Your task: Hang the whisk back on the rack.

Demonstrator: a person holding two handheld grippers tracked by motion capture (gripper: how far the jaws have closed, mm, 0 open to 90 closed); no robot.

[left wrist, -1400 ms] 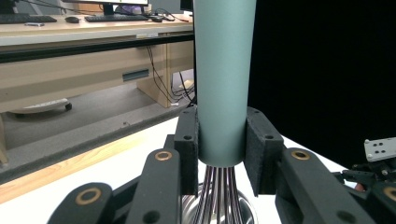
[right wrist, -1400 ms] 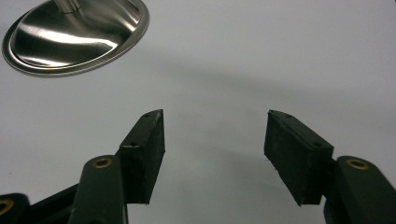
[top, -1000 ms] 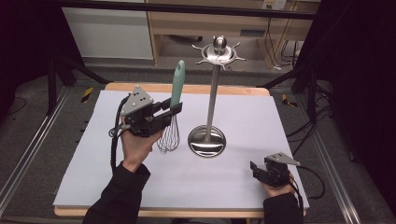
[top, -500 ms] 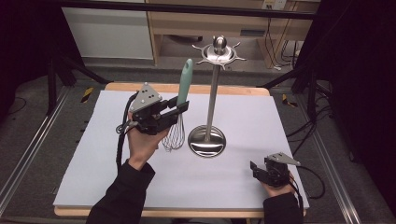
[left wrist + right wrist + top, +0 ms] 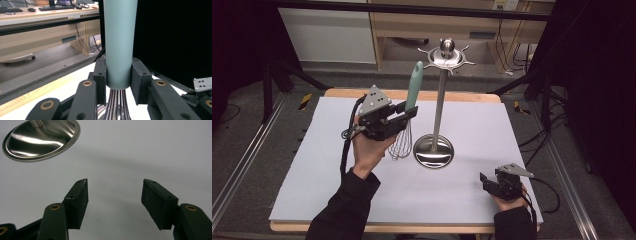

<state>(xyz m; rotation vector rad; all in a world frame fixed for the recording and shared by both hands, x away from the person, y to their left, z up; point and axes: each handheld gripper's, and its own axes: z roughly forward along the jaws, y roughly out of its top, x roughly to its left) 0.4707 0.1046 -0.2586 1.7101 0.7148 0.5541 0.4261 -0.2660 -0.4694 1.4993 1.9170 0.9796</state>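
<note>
The left gripper (image 5: 404,117) has its jaws clamped on the teal handle of the whisk (image 5: 408,117), holding it upright above the table (image 5: 312,170), wires down, just left of the steel stand (image 5: 437,100). At the near right, the right gripper (image 5: 486,181) rests low with its jaws wide apart and nothing between them.

The whisk (image 5: 406,122) has a smooth, matt pale-green handle that looks like plastic, and thin shiny metal wires. The utensil stand (image 5: 438,100) is polished metal, its round base mirror-glossy. The table (image 5: 472,96) shows a pale wood edge under a smooth, matt white sheet (image 5: 492,135), and the gripper pads (image 5: 79,200) look rough, matt black.
</note>
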